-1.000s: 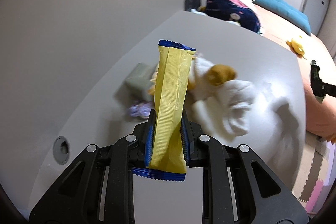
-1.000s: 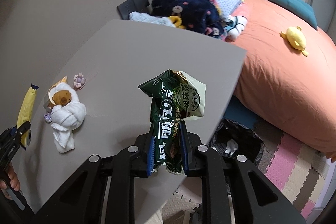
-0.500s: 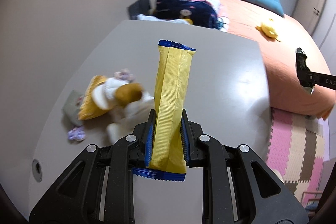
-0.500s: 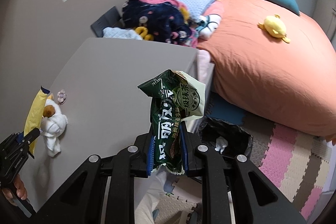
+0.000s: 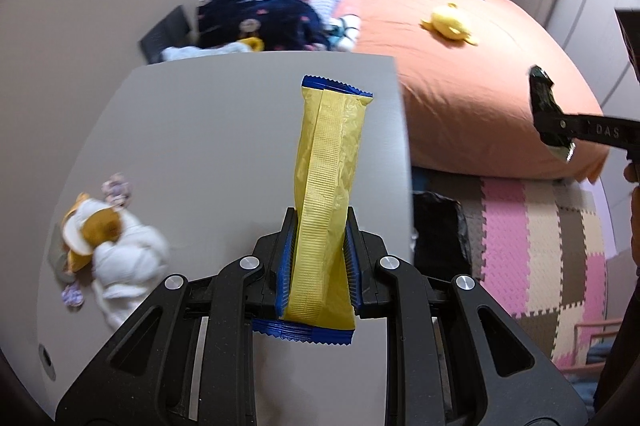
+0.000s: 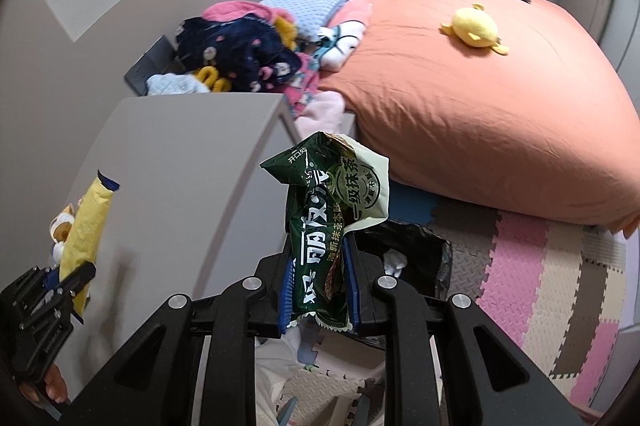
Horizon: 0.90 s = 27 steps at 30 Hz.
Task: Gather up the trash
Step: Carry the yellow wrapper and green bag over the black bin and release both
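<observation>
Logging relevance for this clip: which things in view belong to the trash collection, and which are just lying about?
Belongs to the job:
- yellow snack wrapper, shut in the left gripper
- green matcha snack bag, shut in the right gripper
- black-lined trash bin on the floor beside the table

Just lying about:
- plush toy in white cloth on the table
- yellow duck plush on the bed
- clothes pile

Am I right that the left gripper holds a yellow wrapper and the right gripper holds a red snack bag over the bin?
Not quite. The right gripper holds a green snack bag, not red, as the right wrist view shows. The left gripper does hold the yellow wrapper, and the black bin sits below.
</observation>
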Tool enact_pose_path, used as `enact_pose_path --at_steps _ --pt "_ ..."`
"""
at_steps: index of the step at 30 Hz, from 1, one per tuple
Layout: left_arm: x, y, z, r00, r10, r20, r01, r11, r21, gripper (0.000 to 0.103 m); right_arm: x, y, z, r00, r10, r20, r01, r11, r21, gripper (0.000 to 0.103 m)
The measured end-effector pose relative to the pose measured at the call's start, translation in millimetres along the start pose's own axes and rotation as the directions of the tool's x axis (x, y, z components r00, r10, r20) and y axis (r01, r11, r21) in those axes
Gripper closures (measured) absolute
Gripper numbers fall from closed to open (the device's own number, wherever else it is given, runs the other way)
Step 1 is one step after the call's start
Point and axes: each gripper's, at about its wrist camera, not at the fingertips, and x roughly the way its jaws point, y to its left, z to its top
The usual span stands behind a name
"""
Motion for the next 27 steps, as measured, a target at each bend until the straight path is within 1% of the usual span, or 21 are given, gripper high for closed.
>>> enact_pose_path --at_steps 9,14,18,22,24,25,26,27 --pt "23 -59 15 0.995 -0.086 -0.043 0.091 0.99 0.11 0.081 -2 -48 1 0.999 -0.052 -0.009 0.052 0.996 0.067 0.08" --pt "41 -97 19 0.986 -0.137 -0.097 0.153 0.973 0.174 0.08 3 -72 2 0.996 -0.089 -0.029 0.092 0.991 0.095 0.08" --pt "56 -118 21 0.979 -0.154 -0.134 0.179 0.962 0.208 0.08 11 -87 4 0.993 -0.11 -0.047 0.115 0.987 0.113 0.08" --pt "69 -130 22 0.973 -0.163 -0.166 0.199 0.953 0.227 0.08 23 -100 8 0.991 -0.12 -0.067 0.128 0.983 0.13 0.08" --pt "75 -135 21 0.967 -0.17 -0.191 0.214 0.947 0.238 0.08 29 -104 12 0.989 -0.123 -0.078 0.133 0.981 0.14 0.073" --pt "78 -137 21 0.963 -0.176 -0.205 0.226 0.942 0.25 0.075 32 -106 14 0.989 -0.124 -0.082 0.135 0.981 0.143 0.059" --pt "80 -140 19 0.958 -0.177 -0.224 0.235 0.935 0.266 0.052 35 -109 18 0.987 -0.135 -0.083 0.146 0.978 0.147 0.044" --pt "83 -142 19 0.958 -0.166 -0.235 0.23 0.933 0.277 0.031 36 -111 20 0.986 -0.145 -0.077 0.155 0.976 0.152 0.039"
